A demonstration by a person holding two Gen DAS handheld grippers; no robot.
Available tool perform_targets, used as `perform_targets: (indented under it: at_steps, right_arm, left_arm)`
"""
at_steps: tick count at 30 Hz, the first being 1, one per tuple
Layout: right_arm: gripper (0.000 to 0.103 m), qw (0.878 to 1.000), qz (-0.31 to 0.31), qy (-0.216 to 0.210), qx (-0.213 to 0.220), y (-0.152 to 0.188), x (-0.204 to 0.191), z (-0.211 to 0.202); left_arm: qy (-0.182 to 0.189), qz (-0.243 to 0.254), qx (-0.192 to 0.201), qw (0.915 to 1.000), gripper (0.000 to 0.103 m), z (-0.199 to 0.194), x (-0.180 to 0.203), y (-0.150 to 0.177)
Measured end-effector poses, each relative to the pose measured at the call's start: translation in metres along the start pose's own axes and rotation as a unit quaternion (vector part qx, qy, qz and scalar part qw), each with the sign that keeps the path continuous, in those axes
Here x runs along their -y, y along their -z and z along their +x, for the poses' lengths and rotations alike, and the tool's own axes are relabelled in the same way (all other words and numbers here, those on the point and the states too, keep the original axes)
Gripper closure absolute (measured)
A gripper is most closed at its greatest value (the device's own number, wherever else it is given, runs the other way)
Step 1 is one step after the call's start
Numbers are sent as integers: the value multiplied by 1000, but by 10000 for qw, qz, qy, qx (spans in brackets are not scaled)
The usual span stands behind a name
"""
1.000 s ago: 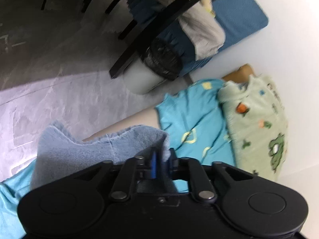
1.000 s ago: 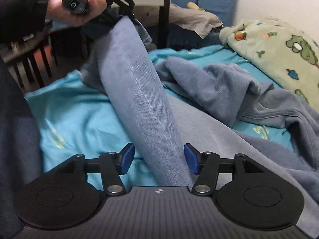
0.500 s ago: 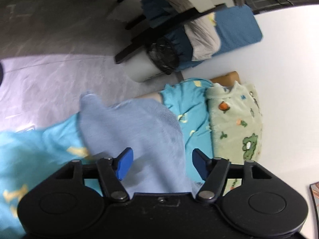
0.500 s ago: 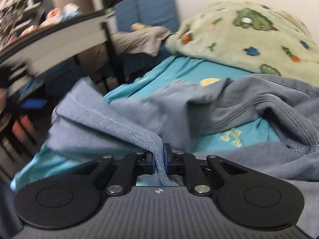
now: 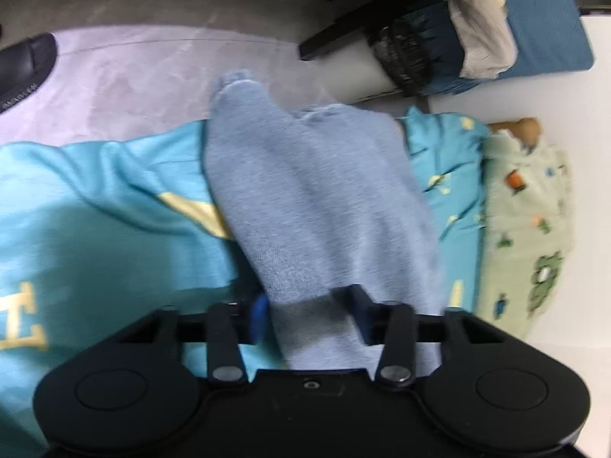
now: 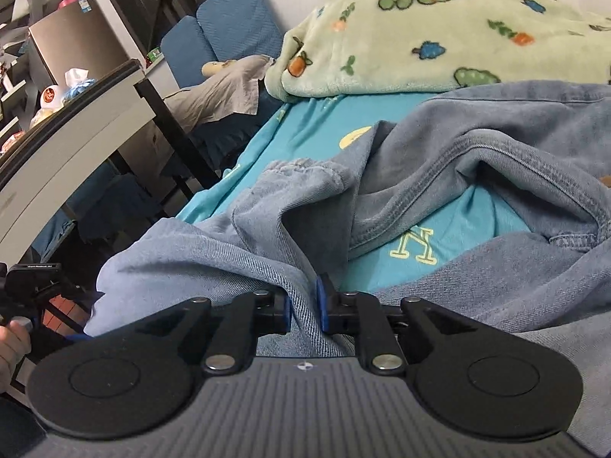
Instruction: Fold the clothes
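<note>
Across the turquoise bedsheet [image 6: 305, 129] lies a pair of faded blue jeans [image 6: 477, 160], rumpled and half opened, so that a patch of sheet with a pale yellow letter shows through the hollow between its folds. Near the bed's front edge, the right gripper [image 6: 304, 305] has its blue-padded fingers pressed together on a doubled fold of the denim, the seam running straight down between the pads. From that pinch the cloth spreads left toward the side edge of the bed, where the person's left hand [image 6: 11, 347] shows at the margin of the right wrist view, around a black handle. Seen from the left wrist camera, the left gripper [image 5: 311, 315] has its fingers spread apart, and one trouser leg of the jeans [image 5: 317, 198] passes between them and drapes forward over the sheet [image 5: 95, 206] toward the bed's side edge, its frayed hem reaching over that edge above the grey floor [image 5: 152, 72]. Whether the pads touch the cloth cannot be told. At the far end of the bed, against the white wall, sits a pale green fleece blanket [image 6: 439, 26] printed with small cartoon figures, its edge lapping onto the sheet just beyond the jeans. Beside the bed stands a dark-framed table [image 6: 95, 107], with blue cushions [image 6: 229, 30] behind it.
</note>
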State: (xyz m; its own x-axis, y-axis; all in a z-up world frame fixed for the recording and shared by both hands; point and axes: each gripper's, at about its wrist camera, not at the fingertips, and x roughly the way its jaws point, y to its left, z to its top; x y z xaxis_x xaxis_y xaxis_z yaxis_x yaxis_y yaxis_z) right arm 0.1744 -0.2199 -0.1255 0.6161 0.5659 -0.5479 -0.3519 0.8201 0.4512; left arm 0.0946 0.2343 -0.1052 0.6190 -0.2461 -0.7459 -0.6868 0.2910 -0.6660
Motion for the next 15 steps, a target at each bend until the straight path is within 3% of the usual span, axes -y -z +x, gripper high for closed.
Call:
perform_targets:
  at_steps: [1,3,6,10,12,14,15]
  right_arm:
    - [89,10000,46,-19,9,-1,0,-3]
    - [86,9997,199,-82,63,-6,1,-15]
    - [84,9991,354,-24,239,-8,5,-50]
    - [82,9907,812,729,809,-3,32,-122]
    - [73,9738,1247,1524,1137,1,57,-162]
    - [59,9436,1901,2360,1331,8,87,-195]
    - [61,9302,2160,2642,1354,11,100,-206]
  left_arm:
    - [64,28,43,10000,85,-1,1,1]
    - [260,81,175,9995,96,-5,3,4]
    - [454,203,308,9983,98,-12,8,8]
    - [594,176,496,9968,98,-24,9,7]
    - [632,117,544,9964,99,-29,7,6]
    - [661,11,506,9965,99,-32,3,3]
    - [678,-59,471,9966,100,-34,0,2]
